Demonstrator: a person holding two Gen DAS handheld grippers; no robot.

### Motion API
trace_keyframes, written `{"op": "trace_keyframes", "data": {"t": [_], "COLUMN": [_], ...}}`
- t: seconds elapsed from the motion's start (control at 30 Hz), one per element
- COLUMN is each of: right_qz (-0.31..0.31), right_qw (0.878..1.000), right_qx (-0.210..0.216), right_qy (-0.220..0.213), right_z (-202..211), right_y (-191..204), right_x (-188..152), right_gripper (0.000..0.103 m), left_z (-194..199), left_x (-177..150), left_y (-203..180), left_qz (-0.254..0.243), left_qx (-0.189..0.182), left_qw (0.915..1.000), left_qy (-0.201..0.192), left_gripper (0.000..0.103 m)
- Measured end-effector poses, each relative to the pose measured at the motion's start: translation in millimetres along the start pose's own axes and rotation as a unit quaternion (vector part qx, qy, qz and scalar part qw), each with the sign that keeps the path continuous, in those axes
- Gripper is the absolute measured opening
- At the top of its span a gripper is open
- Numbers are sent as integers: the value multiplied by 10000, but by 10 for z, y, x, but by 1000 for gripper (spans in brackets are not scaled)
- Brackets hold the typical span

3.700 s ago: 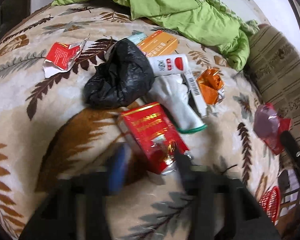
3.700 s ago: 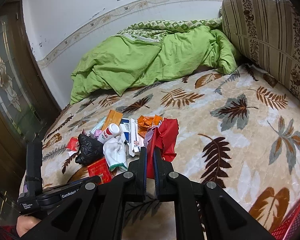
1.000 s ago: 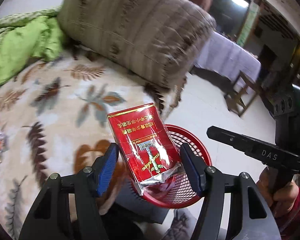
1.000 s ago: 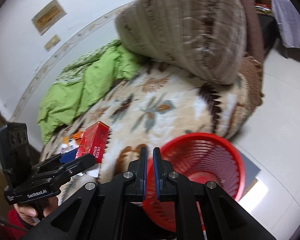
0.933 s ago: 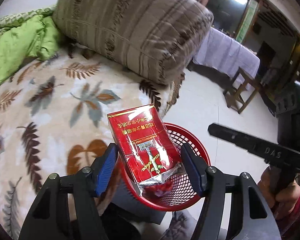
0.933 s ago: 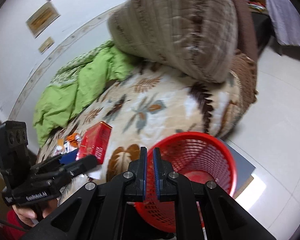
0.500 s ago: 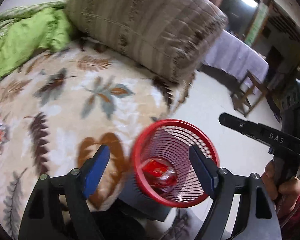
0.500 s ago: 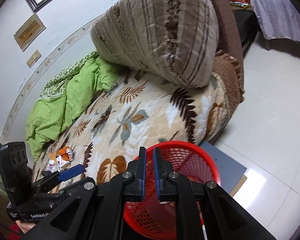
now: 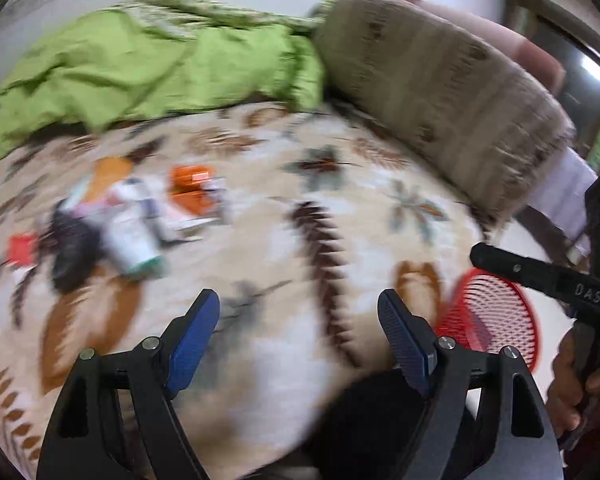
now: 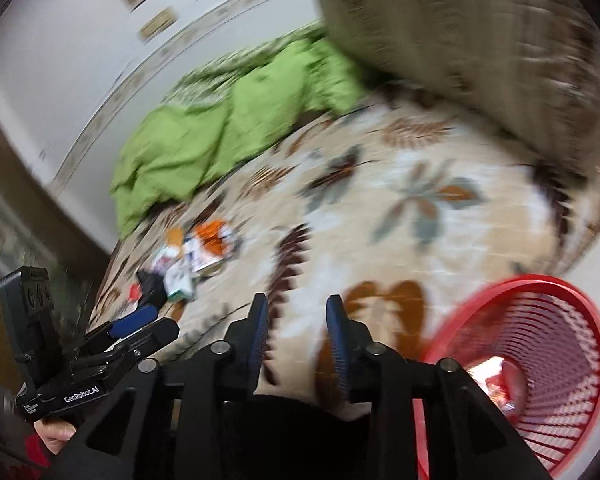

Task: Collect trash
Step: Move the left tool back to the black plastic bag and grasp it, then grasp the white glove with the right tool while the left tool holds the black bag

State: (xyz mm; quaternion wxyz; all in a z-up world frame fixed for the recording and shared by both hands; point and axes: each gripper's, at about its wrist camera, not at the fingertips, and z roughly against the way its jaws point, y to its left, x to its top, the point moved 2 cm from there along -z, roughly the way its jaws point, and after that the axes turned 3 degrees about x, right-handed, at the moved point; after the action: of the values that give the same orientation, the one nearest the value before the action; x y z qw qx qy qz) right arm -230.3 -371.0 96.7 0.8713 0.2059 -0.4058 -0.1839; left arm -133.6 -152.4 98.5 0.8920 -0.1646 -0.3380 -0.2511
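Red pack dropped; left gripper (image 9: 299,338) jaws wide, right gripper (image 10: 296,334) opening, empty.

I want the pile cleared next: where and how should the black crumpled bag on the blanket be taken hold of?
Probably pinch the black crumpled bag at its raised middle bunch, coming from above and from the near side, since other litter crowds its far and right sides. It looks soft, with no rim or handle visible. The left tool is open and empty; blur hides finer folds.
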Motion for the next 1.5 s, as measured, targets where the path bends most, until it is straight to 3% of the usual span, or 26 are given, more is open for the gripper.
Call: {"op": "trace_keyframes", "data": {"t": [0.13, 0.2, 0.33, 0.57, 0.7, 0.73, 0.87, 0.97, 1.07, 1.23, 1.33, 1.5], "right_qz": [309, 520, 756, 937, 848, 822, 830, 914, 957, 1307, 1557, 1669], "right_qw": [9989, 9975, 9945, 9907, 9911, 9910, 9906, 9888, 9875, 9839, 9781, 9733], "right_qx": [189, 225, 314, 355, 396, 396, 371, 377, 504, 601, 710, 558], "right_qy": [304, 428, 650, 925, 950, 979, 1026, 1113, 1146, 1060, 1188, 1476], "right_z": [-378, -553, -819, -1068, -1096, -1107, -1133, -1188, -1286, -1560, -1884, -2446], "right_y": [355, 531, 752, 862, 824, 817, 840, 908, 1011, 1309, 1535, 1698], "right_x": [-39, -71, -152, -286, -289, -290, -285, -279, -208, -58, -6, 23], "right_gripper": [32, 33, 37, 39, 39, 39, 39, 39, 39, 49, 57, 57], "left_z": [33, 1, -99, -536, -754, -771, -787, -733, -683, -487, -388, -359], "left_x": [-103, -116, -92, -7, 85, 91, 81, 68, 44, 67, 72, 64], "left_y": [528, 857, 1583, 2252, 2411, 2430, 2459, 2495, 2485, 2378, 2369, 2441], "left_qz": [287, 661, 1577, 2768, 3113, 3141, 3042, 3043, 3033, 2699, 2615, 2699], "left_qx": [541, 788, 1167, 714, 841, 824, 779, 720, 744, 972, 1086, 1085], "left_qw": [9981, 9947, 9806, 9581, 9465, 9458, 9494, 9498, 9498, 9569, 9571, 9546], "left_qy": [-86, -59, -23, 169, 134, 62, -29, -129, -188, -460, -614, -646], "left_gripper": [80, 80, 82, 82, 82, 82, 53, 40, 37, 37, 37, 37]}}
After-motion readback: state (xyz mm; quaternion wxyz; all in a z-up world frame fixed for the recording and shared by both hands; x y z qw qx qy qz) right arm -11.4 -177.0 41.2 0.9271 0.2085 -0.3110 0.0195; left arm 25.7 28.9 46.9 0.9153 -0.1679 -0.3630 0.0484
